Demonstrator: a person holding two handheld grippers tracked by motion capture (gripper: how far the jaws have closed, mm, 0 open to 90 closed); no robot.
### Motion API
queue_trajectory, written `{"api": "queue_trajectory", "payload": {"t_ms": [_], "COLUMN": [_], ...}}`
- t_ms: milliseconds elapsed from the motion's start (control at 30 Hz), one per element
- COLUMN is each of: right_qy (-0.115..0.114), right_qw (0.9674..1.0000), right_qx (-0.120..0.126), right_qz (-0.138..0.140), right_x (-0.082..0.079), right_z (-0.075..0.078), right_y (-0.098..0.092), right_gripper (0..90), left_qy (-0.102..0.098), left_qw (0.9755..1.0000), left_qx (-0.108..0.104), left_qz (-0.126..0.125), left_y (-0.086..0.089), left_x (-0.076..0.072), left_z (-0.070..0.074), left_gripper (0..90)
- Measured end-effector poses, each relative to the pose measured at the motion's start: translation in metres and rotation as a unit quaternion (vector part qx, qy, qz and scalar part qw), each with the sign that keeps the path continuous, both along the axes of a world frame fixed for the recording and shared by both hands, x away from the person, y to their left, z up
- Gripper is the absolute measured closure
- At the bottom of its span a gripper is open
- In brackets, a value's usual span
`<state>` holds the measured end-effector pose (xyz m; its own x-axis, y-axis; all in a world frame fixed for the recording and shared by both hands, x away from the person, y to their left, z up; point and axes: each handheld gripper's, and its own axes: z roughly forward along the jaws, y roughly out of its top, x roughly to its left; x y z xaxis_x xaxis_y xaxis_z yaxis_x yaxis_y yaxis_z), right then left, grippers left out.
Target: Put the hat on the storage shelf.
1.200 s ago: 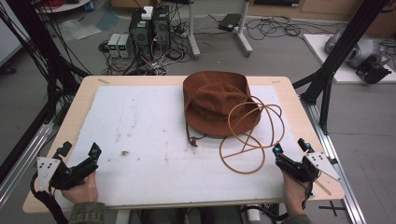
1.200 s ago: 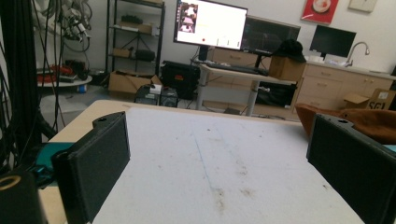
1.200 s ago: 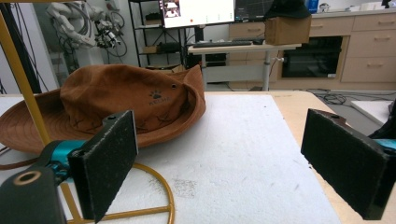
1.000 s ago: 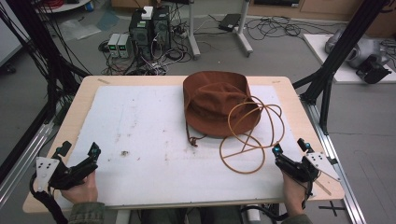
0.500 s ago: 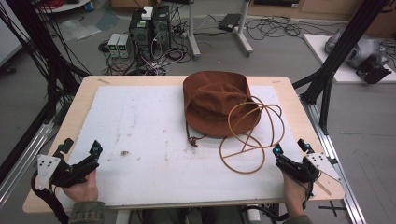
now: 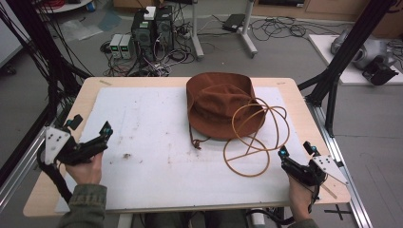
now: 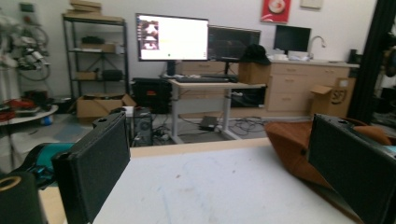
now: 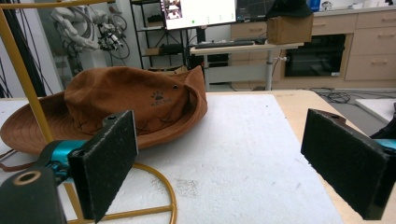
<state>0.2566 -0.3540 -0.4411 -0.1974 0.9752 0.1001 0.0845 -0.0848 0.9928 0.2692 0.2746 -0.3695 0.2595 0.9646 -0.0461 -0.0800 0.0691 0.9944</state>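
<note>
Grey concrete floor (image 6: 285, 52) strewn with black cables (image 6: 280, 23). Two computer towers (image 6: 153, 26) stand beyond the table's far edge. Far wall white (image 7: 233, 14); lit monitor (image 7: 172, 37) on a standing desk (image 7: 212, 86). Metal shelving (image 7: 95, 51) left, wood cabinets (image 7: 299, 88) right.

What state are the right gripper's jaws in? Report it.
Open: the right gripper has its black jaws wide apart, with white mat between them and nothing held.
</note>
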Motion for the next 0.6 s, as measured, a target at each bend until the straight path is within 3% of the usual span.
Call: {"api": "queue_trajectory", "payload": {"t_ms": [200, 233, 267, 300, 367, 400, 433, 533, 567, 600], "right_qy": [-0.001, 0.002, 0.002, 0.001, -0.001, 0.001, 0.001, 0.001, 0.003, 0.005], "right_qw": [1.0000, 1.0000, 1.0000, 1.0000, 1.0000, 0.9999, 0.9999, 0.9999, 0.9999, 0.9998], "right_qx": [0.004, 0.006, 0.007, 0.006, 0.005, 0.008, 0.008, 0.008, 0.010, 0.012], "right_qz": [0.002, 0.003, 0.003, 0.004, 0.007, 0.007, 0.007, 0.013, 0.014, 0.017], "right_x": [0.000, -0.001, -0.001, -0.001, -0.001, -0.001, -0.001, 0.001, 0.001, 0.001], "right_z": [0.000, 0.000, 0.000, 0.000, 0.000, 0.000, 0.000, -0.001, -0.001, -0.001], "right_y": [0.000, 0.000, 0.001, 0.001, 0.001, 0.002, 0.002, 0.004, 0.004, 0.005], "right_gripper": [10.1, 10.1, 10.1, 10.1, 10.1, 10.1, 10.1, 10.1, 10.1, 10.1], "left_qy": [-0.009, -0.012, -0.012, -0.014, -0.013, -0.003, -0.003, 0.017, 0.039, 0.054], "left_qw": [0.9997, 0.9996, 0.9996, 0.9990, 0.9983, 0.9957, 0.9957, 0.9898, 0.9866, 0.9852], "left_qx": [0.004, 0.004, 0.004, 0.008, 0.010, 0.013, 0.013, 0.033, 0.048, 0.054], "left_qz": [-0.020, -0.025, -0.025, -0.042, -0.055, -0.091, -0.091, -0.137, -0.151, -0.154], "left_y": [-0.006, -0.006, -0.006, -0.006, -0.007, -0.010, -0.010, -0.019, -0.027, -0.031], "left_x": [0.035, 0.047, 0.047, 0.059, 0.066, 0.082, 0.082, 0.108, 0.125, 0.132], "left_z": [0.047, 0.064, 0.064, 0.081, 0.089, 0.103, 0.103, 0.113, 0.113, 0.111], "left_gripper": [6.6, 6.8, 6.8, 6.8, 6.8, 6.8, 6.8, 6.8, 6.8, 6.8]}}
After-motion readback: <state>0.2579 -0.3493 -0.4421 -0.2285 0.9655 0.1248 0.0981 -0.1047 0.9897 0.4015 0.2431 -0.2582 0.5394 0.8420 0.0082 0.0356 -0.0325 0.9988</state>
